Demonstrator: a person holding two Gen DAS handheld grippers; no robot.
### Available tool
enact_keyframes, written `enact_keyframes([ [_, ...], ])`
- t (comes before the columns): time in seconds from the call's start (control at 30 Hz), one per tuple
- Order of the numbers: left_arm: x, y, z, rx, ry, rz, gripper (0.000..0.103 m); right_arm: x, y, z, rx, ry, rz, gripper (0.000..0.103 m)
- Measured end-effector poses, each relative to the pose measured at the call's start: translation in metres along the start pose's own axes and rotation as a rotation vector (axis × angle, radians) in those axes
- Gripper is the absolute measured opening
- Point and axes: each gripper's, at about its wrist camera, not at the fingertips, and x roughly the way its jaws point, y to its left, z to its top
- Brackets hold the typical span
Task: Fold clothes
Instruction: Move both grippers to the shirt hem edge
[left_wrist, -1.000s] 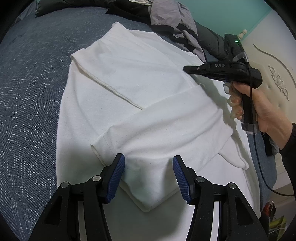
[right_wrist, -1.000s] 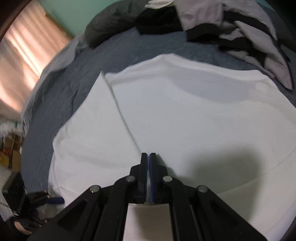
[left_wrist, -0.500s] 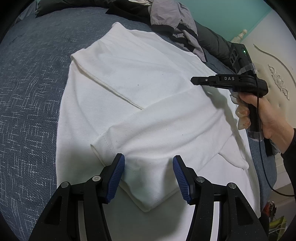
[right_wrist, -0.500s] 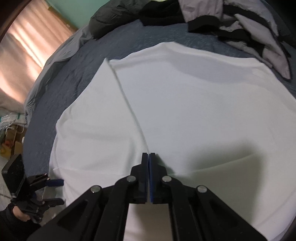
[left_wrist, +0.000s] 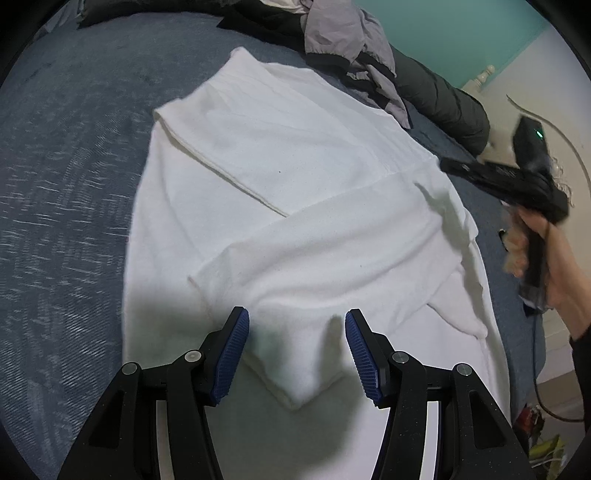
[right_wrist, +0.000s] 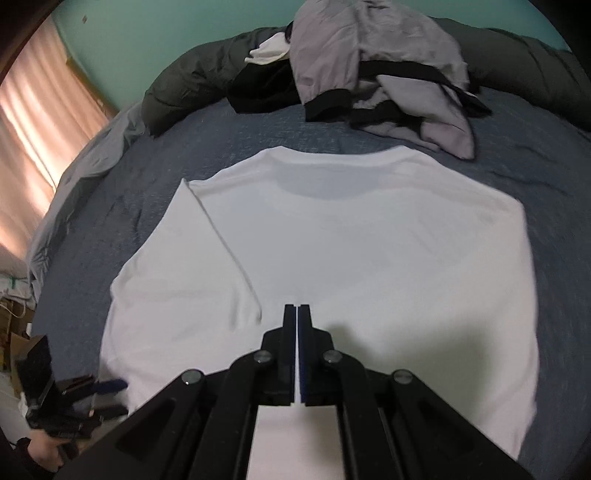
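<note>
Lifted back toward the right edge of the left-wrist frame, the right gripper (right_wrist: 297, 308) (jaws pressed together, empty) hangs over the folded white cotton T-shirt (left_wrist: 295, 206) filling mid-frame; the left gripper (left_wrist: 297, 328) stands half apart around its folded sleeve corner, grip unclear.

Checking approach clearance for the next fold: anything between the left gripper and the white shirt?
Nothing visible. The left gripper is open right over the folded-in part of the white shirt, fabric showing between its fingers. The grey and black clothes pile lies at the far end of the bed, off the shirt.
</note>
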Motion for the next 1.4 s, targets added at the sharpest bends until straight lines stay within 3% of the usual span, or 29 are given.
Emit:
enact_keyframes([
  [0.23, -0.027, 0.021, -0.025, -0.071, 0.032, 0.017, 0.059, -0.070, -0.006, -0.071, 0.003, 0.033, -0.017, 0.005],
  [0.43, -0.065, 0.018, -0.043, -0.101, 0.044, 0.031, 0.059, -0.127, -0.027, -0.140, 0.036, 0.070, -0.053, 0.018],
  [0.5, -0.078, 0.013, -0.051, -0.090, 0.057, 0.039, 0.059, -0.142, -0.034, -0.159, 0.080, 0.080, -0.050, 0.035],
  [0.53, -0.083, 0.012, -0.056, -0.086, 0.067, 0.041, 0.059, -0.147, -0.037, -0.168, 0.092, 0.086, -0.050, 0.038],
  [0.67, -0.100, 0.009, -0.080, -0.086, 0.123, 0.038, 0.059, -0.166, -0.043, -0.204, 0.118, 0.123, -0.057, 0.038],
  [0.87, -0.116, 0.024, -0.119, -0.128, 0.191, 0.049, 0.060, -0.180, -0.050, -0.250, 0.166, 0.183, -0.055, 0.040],
  [0.97, -0.121, 0.028, -0.132, -0.144, 0.207, 0.047, 0.060, -0.183, -0.051, -0.268, 0.189, 0.205, -0.055, 0.053],
  [1.4, -0.119, 0.016, -0.173, -0.078, 0.284, 0.084, 0.060, -0.187, -0.049, -0.323, 0.222, 0.300, -0.055, 0.053],
])
